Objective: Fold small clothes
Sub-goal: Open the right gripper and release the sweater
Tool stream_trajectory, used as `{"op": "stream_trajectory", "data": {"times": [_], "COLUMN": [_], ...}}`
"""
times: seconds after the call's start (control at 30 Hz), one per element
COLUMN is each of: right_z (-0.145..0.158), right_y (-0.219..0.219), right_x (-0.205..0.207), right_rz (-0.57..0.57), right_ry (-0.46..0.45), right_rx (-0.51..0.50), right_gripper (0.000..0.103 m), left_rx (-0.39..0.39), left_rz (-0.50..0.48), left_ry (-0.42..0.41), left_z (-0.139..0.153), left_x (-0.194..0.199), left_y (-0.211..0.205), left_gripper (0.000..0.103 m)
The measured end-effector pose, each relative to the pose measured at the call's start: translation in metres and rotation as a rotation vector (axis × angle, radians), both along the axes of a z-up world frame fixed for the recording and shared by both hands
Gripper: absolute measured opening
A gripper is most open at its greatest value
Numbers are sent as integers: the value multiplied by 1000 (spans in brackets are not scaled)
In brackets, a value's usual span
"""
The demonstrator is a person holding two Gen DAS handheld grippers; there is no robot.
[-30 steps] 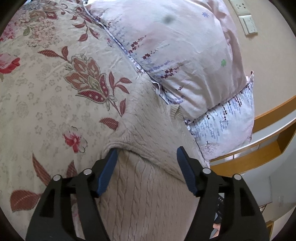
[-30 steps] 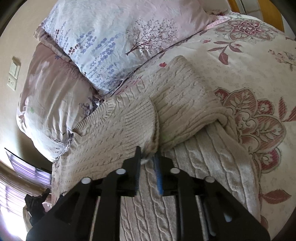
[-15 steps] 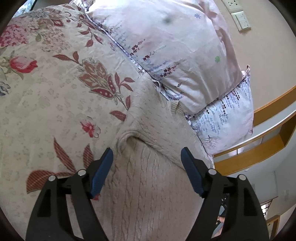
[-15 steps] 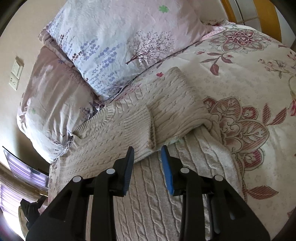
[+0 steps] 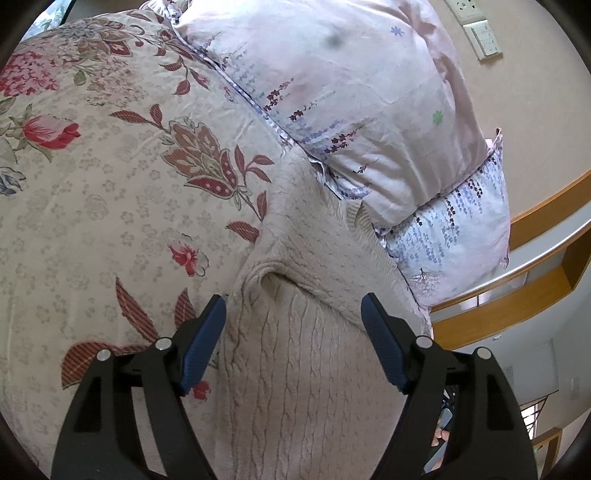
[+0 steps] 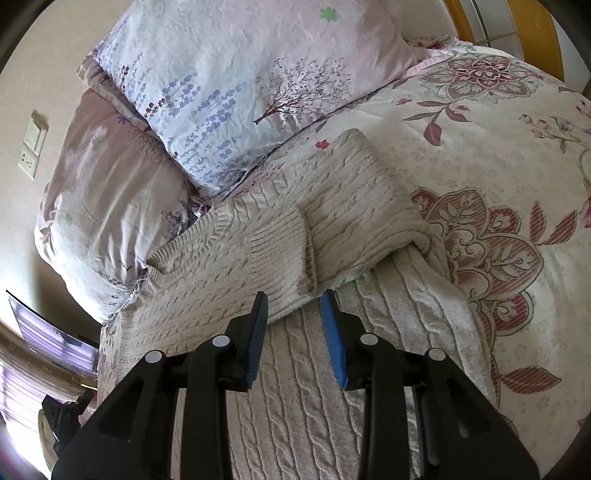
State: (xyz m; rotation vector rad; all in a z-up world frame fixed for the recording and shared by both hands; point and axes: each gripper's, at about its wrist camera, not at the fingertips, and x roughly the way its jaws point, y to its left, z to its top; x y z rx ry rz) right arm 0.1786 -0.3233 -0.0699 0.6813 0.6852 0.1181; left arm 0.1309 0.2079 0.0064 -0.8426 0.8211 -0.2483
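I can read no brand, label or writing anywhere; the wall plates [image 5: 480, 33] are too small to tell.

The sweater [image 6: 295, 387], cream cable knit, lies on the floral quilt [image 6: 498, 155] with its top against the pillows [image 6: 240, 74]. Both sleeves are folded across the chest: one cuff [image 6: 284, 251] lies over the other sleeve [image 6: 365, 221], its ribbed edge just ahead of my right gripper [image 6: 295, 306].

My right gripper hangs over the body of the sweater with its jaws apart and nothing between them; the cuff's lower corner sits just beyond the gap. A second ago these jaws were pinched on that cuff; half a second ago they had let go, and now they stand a little wider and farther back from it.

My left gripper [image 5: 293, 314] has its jaws wide apart, empty, over the sweater [image 5: 295, 387] near its quilt-side edge. The folded sleeve's crease [image 5: 273, 273] lies just ahead, between the fingers' lines. The left finger [image 5: 205, 343] sits over the sweater's edge beside the quilt [image 5: 92, 221]. Since a second ago this gripper has drawn back, so more quilt and pillow [image 5: 351, 92] show.
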Motion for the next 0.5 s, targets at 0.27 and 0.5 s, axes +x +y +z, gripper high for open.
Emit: {"op": "stream_trajectory", "data": {"times": [0.27,0.5], "right_z": [-2,-3], "right_y": [2,0], "right_x": [3,4], "right_rz": [6,11], "right_ry": [11,21], "right_rx": [5,15], "right_gripper": [32,32], "left_rx": [3,6], "left_rz": [-6,-12], "left_ry": [12,21], "left_z": [-4,-7], "left_x": [3,5], "left_y": [-1,-2], "left_gripper": [75,75]}}
